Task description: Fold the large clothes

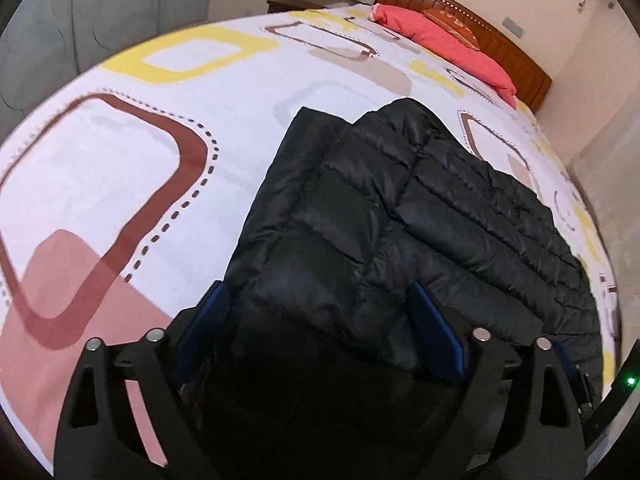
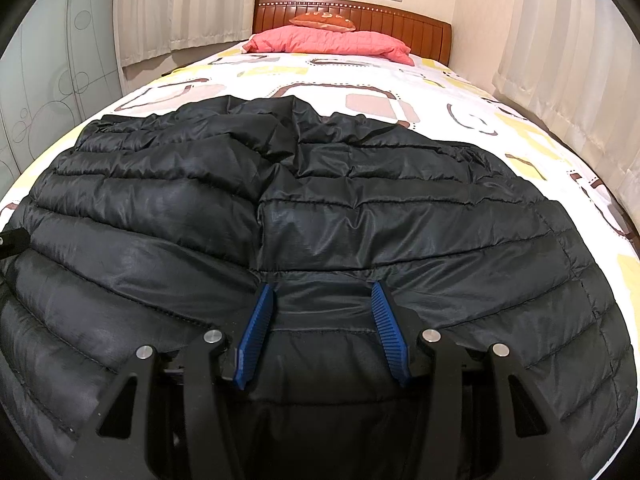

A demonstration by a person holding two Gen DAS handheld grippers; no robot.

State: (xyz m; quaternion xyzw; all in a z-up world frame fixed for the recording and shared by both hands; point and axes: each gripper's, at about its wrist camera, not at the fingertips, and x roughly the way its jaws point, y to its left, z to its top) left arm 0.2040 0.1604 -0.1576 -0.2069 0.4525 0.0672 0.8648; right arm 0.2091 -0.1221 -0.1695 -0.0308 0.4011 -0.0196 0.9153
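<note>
Left gripper (image 1: 320,296): the blue fingers (image 1: 434,328) stand spread wide, with the near hem of the black puffer jacket (image 1: 360,220) lying between them; no pinch on the fabric is visible. Right gripper (image 2: 322,300): fingers (image 2: 256,332) likewise spread apart, straddling the jacket's near edge where a quilted seam crosses between the tips; whether the pads touch the cloth cannot be told.

Jacket: lies flat on the bed sheet (image 1: 120,180), a white sheet printed with brown, yellow and pink rounded squares. In the left wrist view the jacket appears partly folded, one quilted layer lapped over another, its far end pointing toward the headboard. In the right wrist view (image 2: 320,200) it spreads wide across the foot half of the bed, wrinkled at its far edge.

Beyond the jacket: a pink pillow (image 2: 328,42) rests against the wooden headboard (image 2: 400,20), with a small orange cushion (image 2: 322,21) on top of it. Curtains (image 2: 560,60) hang on both sides of the bed
</note>
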